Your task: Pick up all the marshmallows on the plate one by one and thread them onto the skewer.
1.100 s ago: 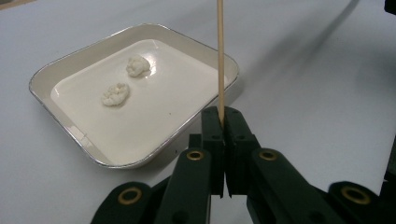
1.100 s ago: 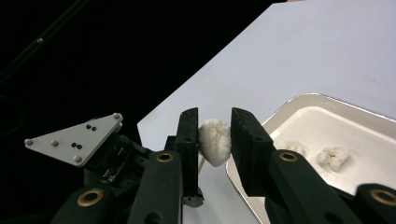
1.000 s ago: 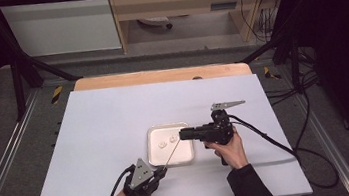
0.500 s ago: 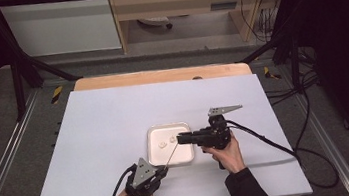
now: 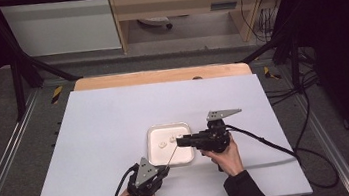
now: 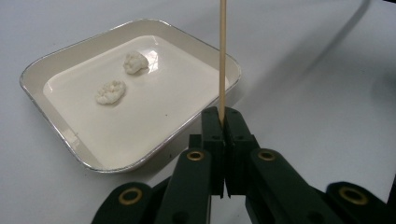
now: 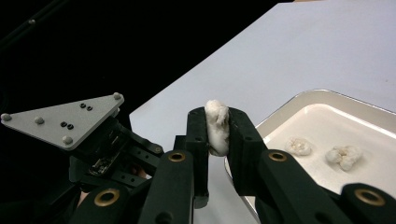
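Observation:
My left gripper (image 5: 162,169) (image 6: 222,119) rests near the table's front edge, shut on a thin wooden skewer (image 5: 171,154) (image 6: 222,56) that slants up over the tray. The shallow white tray (image 5: 166,127) (image 6: 140,121) holds two white crumbly pieces (image 6: 135,62) (image 6: 110,91). My right gripper (image 5: 180,140) (image 7: 217,128) reaches in from the right over the tray's right edge. Its jaws have just been closing and press on a third white piece (image 7: 217,122), close to the skewer's tip.
The white tabletop (image 5: 114,115) has free room on all sides of the tray. A wooden strip (image 5: 160,76) runs along the far edge. The right gripper's cable (image 5: 269,144) trails off to the right. Dark floor and frame rails surround the table.
My right gripper has shifted a little to the left and nearer, with the white piece in it. The left gripper and skewer have stayed put.

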